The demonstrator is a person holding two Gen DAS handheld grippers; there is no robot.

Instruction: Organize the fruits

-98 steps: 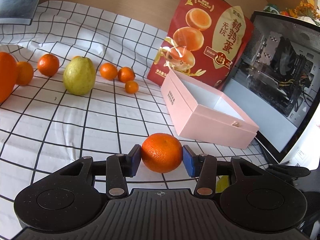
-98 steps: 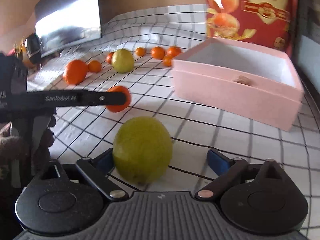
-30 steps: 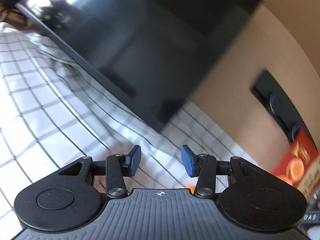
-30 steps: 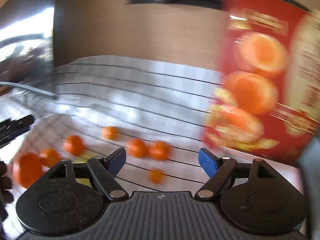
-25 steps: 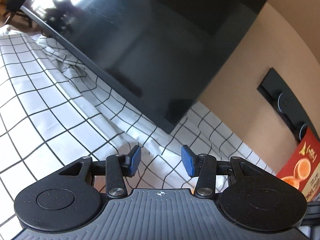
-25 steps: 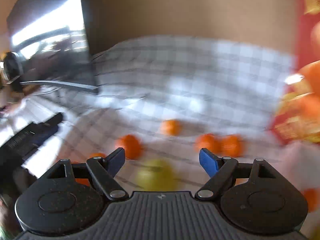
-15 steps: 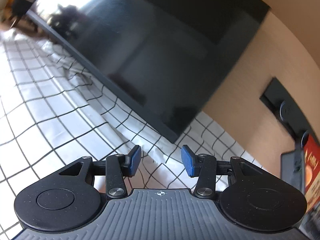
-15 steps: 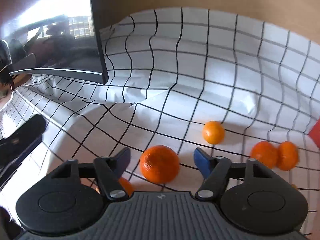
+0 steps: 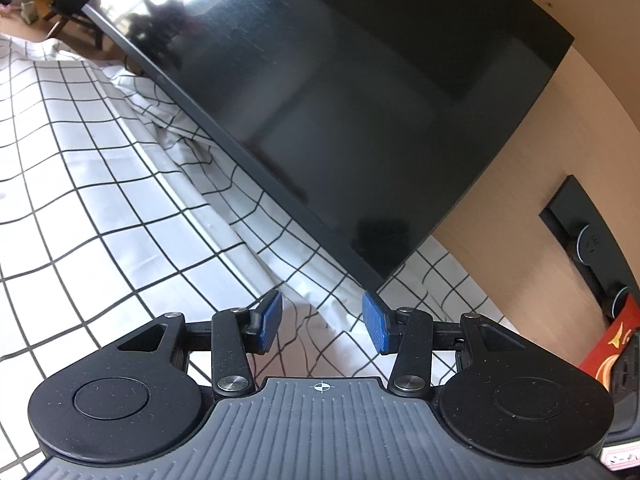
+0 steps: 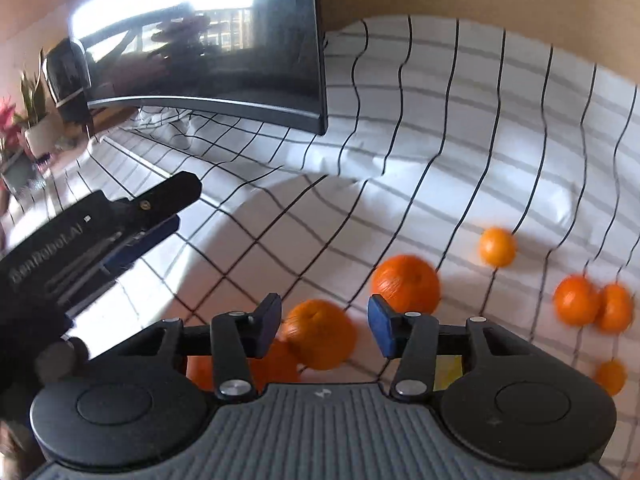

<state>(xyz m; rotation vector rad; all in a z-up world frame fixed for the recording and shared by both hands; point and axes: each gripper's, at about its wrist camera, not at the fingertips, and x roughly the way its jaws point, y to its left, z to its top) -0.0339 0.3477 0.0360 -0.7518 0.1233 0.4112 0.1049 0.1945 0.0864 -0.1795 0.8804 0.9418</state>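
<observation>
My right gripper (image 10: 324, 322) points down at the checked cloth, and its jaws are closing with an orange (image 10: 320, 334) between them. A gap shows between that fruit and the right pad (image 10: 380, 326). A larger orange (image 10: 406, 284) lies just beyond it, and another orange (image 10: 276, 364) sits half hidden under the left finger. A yellow-green fruit (image 10: 447, 372) peeks out behind the right finger. My left gripper (image 9: 322, 322) is open and holds nothing. It shows at the left of the right wrist view as the left gripper (image 10: 180, 206), held apart from the fruit.
Several small oranges (image 10: 497, 247) lie scattered to the right on the cloth (image 10: 440, 140). A dark monitor (image 10: 200, 60) stands at the back left, seen close as the monitor (image 9: 340, 100) in the left wrist view. A red bag (image 9: 612, 344) shows at the right edge there.
My right gripper swung left and dipped towards the oranges, and its jaws narrowed around one orange. The left gripper's view has barely shifted and its jaws stayed as wide.
</observation>
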